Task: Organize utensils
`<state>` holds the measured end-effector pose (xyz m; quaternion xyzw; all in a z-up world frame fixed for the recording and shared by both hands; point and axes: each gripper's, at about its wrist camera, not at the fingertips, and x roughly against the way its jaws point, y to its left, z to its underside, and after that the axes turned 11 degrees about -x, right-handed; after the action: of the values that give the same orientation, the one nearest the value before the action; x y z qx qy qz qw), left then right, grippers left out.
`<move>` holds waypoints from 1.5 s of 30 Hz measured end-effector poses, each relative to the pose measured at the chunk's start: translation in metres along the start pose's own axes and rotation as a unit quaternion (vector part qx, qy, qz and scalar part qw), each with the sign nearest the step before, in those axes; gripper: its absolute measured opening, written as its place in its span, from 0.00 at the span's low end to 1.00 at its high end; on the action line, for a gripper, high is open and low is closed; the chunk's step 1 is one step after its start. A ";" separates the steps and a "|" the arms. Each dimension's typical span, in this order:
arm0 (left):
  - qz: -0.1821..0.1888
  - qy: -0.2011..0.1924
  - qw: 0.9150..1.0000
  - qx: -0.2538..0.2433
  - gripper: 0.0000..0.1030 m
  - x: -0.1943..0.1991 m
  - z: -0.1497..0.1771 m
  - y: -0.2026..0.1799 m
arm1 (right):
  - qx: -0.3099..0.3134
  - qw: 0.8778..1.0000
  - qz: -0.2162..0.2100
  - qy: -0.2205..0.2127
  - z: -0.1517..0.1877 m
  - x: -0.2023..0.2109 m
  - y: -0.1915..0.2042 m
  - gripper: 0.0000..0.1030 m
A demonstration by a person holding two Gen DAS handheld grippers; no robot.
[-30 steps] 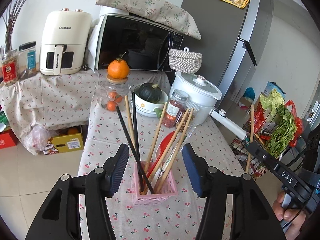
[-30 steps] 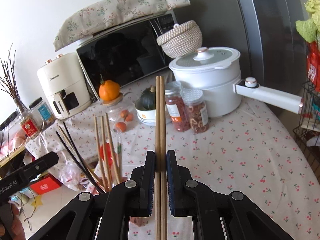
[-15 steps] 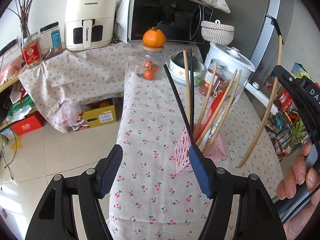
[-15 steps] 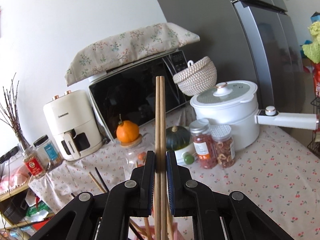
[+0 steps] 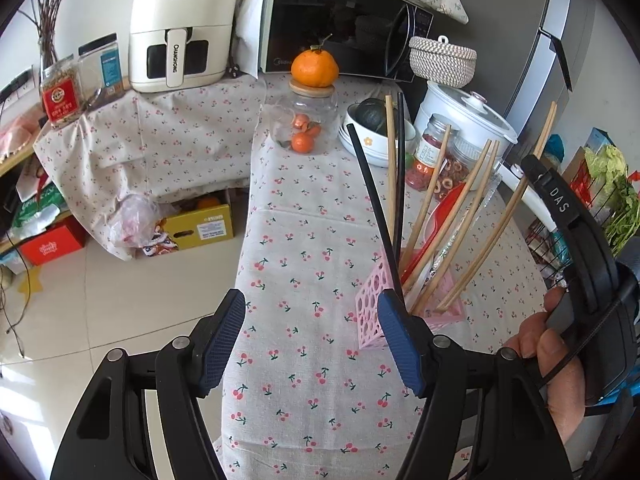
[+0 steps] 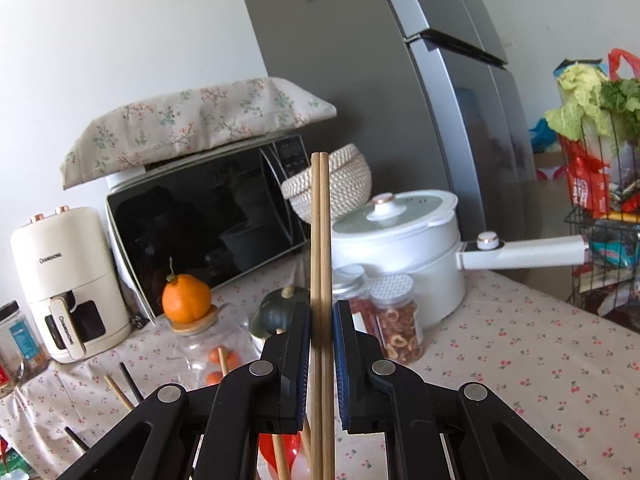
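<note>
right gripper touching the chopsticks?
Touching. The right wrist view shows the right gripper shut on the wooden chopsticks: both blue fingers press against the pair with no gap either side.

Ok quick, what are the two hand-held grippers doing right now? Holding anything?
Left hand-held gripper: open, holding nothing, beside the pink utensil holder.
Right hand-held gripper: shut on a pair of wooden chopsticks.
</note>
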<state>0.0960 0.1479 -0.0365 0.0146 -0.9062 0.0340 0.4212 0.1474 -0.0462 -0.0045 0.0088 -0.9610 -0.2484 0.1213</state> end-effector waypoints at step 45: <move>-0.043 -0.017 0.995 -0.087 0.89 0.099 0.043 -0.128 | 0.140 0.953 0.056 0.263 -0.073 0.120 -0.137 1.00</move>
<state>0.0070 0.0175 0.0178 0.0175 -0.9115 -0.0638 0.4060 0.0423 -0.2107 0.0190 0.0366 -0.9189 -0.0932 0.3815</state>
